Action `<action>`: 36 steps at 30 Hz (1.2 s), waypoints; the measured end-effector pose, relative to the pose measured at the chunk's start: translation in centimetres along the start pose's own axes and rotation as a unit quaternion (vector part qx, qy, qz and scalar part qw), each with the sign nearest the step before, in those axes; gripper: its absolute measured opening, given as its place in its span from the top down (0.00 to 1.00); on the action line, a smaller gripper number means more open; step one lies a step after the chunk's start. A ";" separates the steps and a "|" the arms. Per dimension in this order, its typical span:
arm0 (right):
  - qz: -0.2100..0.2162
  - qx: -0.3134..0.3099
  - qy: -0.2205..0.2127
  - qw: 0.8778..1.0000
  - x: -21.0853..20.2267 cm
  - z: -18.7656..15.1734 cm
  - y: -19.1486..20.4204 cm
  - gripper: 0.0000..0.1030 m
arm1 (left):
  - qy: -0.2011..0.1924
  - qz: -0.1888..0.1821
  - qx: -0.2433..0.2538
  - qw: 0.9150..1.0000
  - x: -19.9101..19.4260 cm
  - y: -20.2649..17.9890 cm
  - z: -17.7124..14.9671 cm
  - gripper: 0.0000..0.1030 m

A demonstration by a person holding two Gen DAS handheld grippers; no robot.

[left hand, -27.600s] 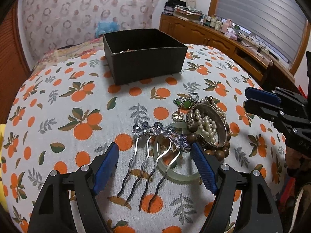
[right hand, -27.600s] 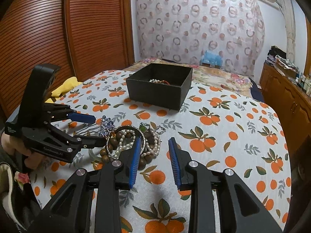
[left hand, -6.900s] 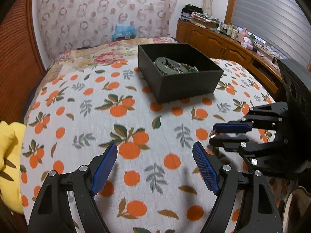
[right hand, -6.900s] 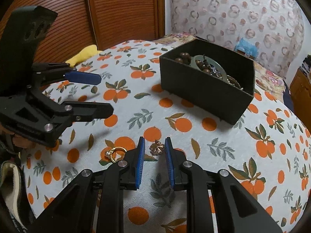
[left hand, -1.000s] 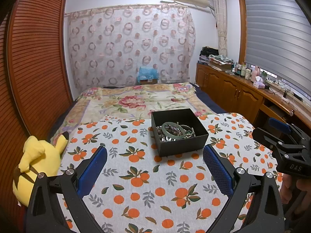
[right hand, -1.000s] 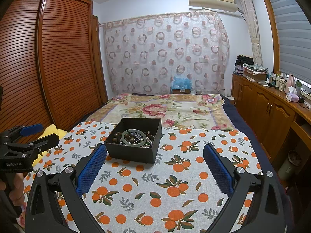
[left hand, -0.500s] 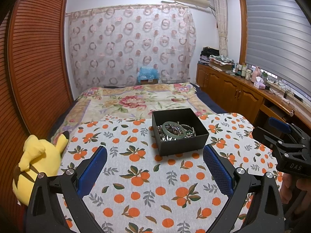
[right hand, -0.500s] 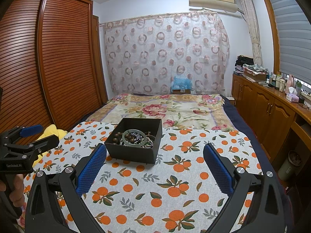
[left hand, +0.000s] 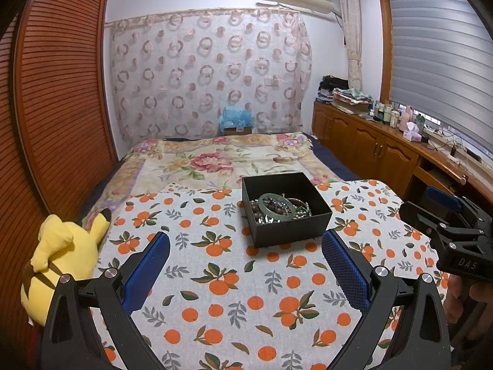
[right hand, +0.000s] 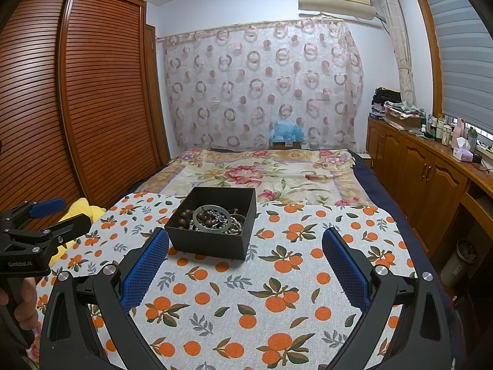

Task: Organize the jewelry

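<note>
Now the orange-print cloth (left hand: 234, 280) lies bare of loose pieces, where less than half a minute ago a comb, a bangle, pearls and beads sat heaped on it, and about seven seconds back a ring and a small flower piece were still waiting. All the jewelry (right hand: 212, 219) is gathered in the black box (left hand: 286, 212), just above the middle of the left view and centre-left in the right view, with a green bangle (left hand: 275, 205) lying on top. Over the last second almost nothing has shifted. The left tool (left hand: 246, 268) is held back with its fingers wide apart and empty — the right tool (right hand: 245, 265) likewise, spread wide and gripping nothing. By my judgement the sorting is finished; nothing visible remains to pick up.
</note>
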State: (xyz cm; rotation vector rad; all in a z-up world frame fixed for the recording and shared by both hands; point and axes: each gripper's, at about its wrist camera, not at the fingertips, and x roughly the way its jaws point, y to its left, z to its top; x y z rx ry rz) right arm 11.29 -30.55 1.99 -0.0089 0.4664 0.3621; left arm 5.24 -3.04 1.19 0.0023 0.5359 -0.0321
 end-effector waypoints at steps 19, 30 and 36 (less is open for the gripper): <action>0.000 0.000 0.000 1.000 0.0 0.0 0.0 0.03 | -0.001 0.000 0.000 1.000 -0.1 0.0 -0.1 0.08; 0.000 -0.001 -0.001 1.000 0.0 0.0 0.0 0.03 | -0.001 0.000 0.000 1.000 -0.1 -0.1 -0.1 0.08; 0.000 0.000 -0.001 1.000 -0.1 0.0 0.0 0.03 | -0.002 0.001 -0.002 1.000 -0.3 -0.1 0.0 0.08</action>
